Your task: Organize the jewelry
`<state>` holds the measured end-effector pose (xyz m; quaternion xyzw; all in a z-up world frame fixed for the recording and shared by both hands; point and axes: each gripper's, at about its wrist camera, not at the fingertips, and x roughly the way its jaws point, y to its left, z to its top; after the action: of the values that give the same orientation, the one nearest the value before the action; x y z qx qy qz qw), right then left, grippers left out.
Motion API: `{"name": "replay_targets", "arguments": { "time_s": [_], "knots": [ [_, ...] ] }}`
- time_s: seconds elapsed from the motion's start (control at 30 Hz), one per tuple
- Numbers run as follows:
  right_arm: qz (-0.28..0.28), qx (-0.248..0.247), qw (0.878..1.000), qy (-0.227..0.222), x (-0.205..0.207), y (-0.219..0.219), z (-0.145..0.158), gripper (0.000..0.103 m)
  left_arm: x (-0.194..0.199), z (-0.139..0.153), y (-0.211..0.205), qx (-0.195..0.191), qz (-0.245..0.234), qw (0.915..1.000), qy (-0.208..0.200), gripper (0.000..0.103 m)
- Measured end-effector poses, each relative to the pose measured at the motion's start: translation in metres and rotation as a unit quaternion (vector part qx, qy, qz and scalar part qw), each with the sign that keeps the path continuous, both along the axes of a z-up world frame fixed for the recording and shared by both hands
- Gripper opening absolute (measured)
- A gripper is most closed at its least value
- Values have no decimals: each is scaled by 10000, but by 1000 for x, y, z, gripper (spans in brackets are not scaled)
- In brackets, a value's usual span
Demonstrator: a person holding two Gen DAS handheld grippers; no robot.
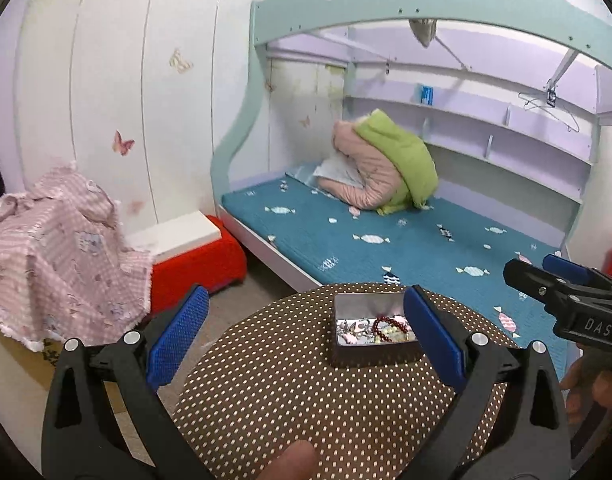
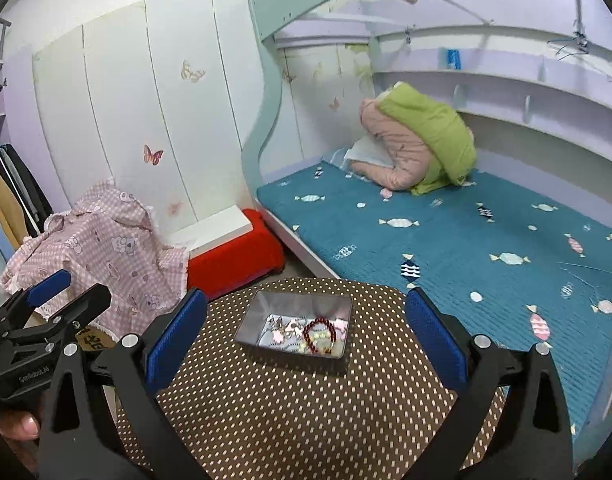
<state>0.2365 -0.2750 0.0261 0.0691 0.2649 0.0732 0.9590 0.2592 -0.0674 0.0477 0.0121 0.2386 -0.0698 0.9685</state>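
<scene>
Above table [image 1: 306, 400]: hand-held grippers [image 1: 306, 340] agape, empty.

Both the left gripper [image 1: 306, 344] and right gripper [image 2: 306, 344] are black plastic tongs. Textured blue pads [image 1: 177, 334] line their fingers, silver screws sit behind. White lettering marks the bodies.
</scene>
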Motion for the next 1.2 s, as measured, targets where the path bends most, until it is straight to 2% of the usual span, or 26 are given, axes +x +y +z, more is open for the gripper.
{"name": "replay_targets", "arguments": {
  "time_s": [0.27,0.67,0.93,1.2],
  "knots": [
    [-373,-293,9987,-211,-85,15,-9,95,-88,7,12,-81,125,9989,-450,98],
    [-730,-601,9940,-551,-181,37,-26,95,-201,6,12,-57,169,9951,-970,98],
    [-899,-762,9893,-860,-234,48,-27,95,-252,5,15,-49,245,9932,-1140,98],
    [-1008,-759,9868,-1016,-249,52,-30,95,-275,6,18,-111,221,9921,-1231,98]
  ]
}}
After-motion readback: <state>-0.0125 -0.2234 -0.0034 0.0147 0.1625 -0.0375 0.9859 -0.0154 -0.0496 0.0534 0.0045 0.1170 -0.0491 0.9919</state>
